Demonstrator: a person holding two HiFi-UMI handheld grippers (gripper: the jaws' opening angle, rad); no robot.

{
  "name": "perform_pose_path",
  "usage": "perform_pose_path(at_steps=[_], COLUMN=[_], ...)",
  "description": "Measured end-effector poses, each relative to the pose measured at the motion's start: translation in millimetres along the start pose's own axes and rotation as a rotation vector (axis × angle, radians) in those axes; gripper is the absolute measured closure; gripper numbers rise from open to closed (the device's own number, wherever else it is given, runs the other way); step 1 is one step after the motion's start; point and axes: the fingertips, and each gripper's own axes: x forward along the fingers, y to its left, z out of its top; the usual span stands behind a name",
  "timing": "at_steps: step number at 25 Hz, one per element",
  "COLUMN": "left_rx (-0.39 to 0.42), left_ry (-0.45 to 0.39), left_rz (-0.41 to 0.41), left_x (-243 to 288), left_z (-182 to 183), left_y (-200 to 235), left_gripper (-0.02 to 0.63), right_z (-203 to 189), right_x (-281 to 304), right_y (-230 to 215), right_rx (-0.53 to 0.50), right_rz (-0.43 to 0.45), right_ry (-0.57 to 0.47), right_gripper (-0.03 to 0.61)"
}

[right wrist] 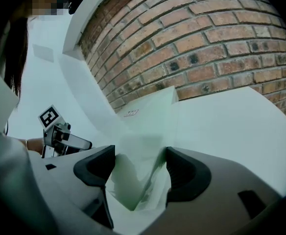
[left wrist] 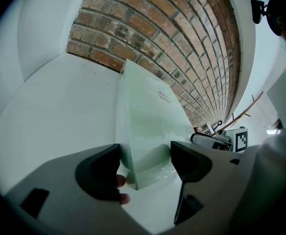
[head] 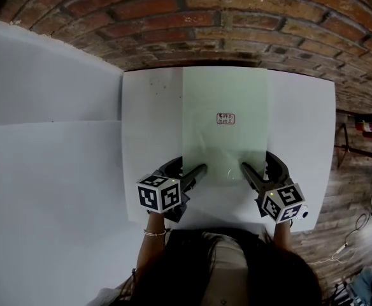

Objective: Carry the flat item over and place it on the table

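A pale green flat pane (head: 224,132) with a small red-printed label (head: 225,118) rests on the white table (head: 148,120), its far edge near the brick wall. My left gripper (head: 195,171) is at the pane's near left corner, my right gripper (head: 250,171) at the near right corner. In the left gripper view the pane's corner (left wrist: 135,182) sits between the parted jaws of the left gripper (left wrist: 145,163). The right gripper view shows the other corner (right wrist: 133,190) inside the right gripper (right wrist: 140,168). Both are open, their jaws wide of the thin pane.
A brick wall (head: 205,18) rises just behind the table. White panels (head: 46,139) cover the area to the left. To the right are a wooden floor, a red fire extinguisher (head: 371,127) and cables. The person's body is against the table's near edge.
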Motion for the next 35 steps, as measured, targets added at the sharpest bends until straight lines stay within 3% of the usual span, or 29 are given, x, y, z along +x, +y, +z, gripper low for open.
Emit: perform_pose_path(at_steps=[35], left_rx=[-0.026], left_ry=[0.035], left_rz=[-0.011], left_x=[11.1], left_z=[-3.7], left_y=[11.7], left_gripper=[0.273], right_z=[-11.0], right_x=[12.0], right_y=[-8.3], right_rx=[0.057], right_rz=[0.003], right_ry=[0.024], right_gripper=[0.238])
